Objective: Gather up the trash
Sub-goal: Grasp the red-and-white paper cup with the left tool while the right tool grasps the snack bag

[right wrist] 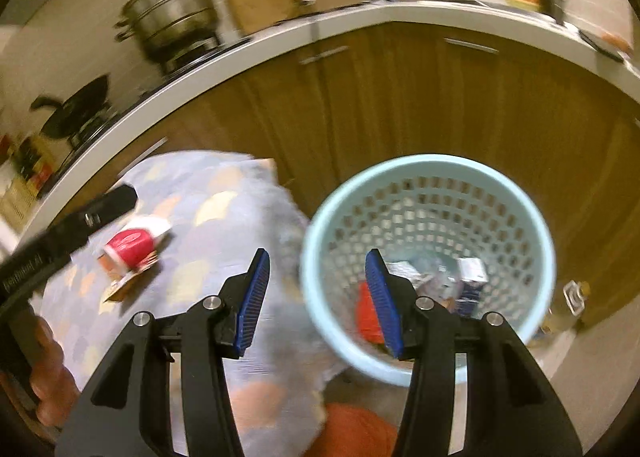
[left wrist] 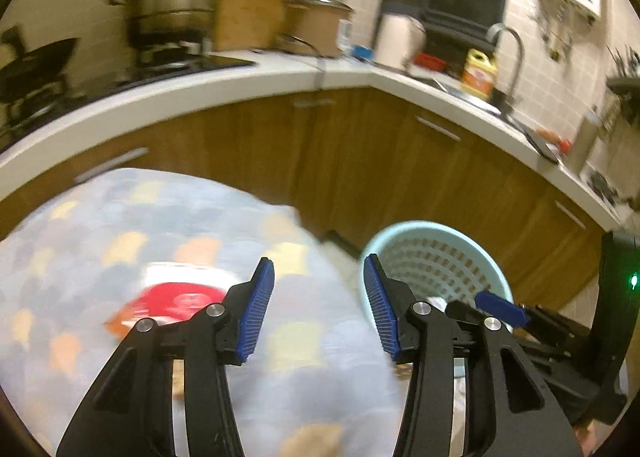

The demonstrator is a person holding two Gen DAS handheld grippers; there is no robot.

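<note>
A red and white cup-like piece of trash (right wrist: 132,247) lies on its side on the patterned tablecloth (right wrist: 224,197), with a brown scrap (right wrist: 126,289) beside it. It shows blurred in the left wrist view (left wrist: 176,297). A light blue perforated trash basket (right wrist: 428,269) stands right of the table and holds several pieces of trash, among them a red one (right wrist: 366,317). My right gripper (right wrist: 318,301) is open and empty, above the gap between table and basket. My left gripper (left wrist: 320,305) is open and empty over the table, right of the red trash. The basket (left wrist: 440,257) is at its right.
A curved white countertop (left wrist: 240,89) with wooden cabinets (left wrist: 360,161) runs behind. On it stand a steel steamer pot (left wrist: 176,1), a wok (left wrist: 36,69), a sink faucet (left wrist: 512,53) and a yellow bottle (left wrist: 478,75). An orange stool (right wrist: 356,433) sits under the table edge.
</note>
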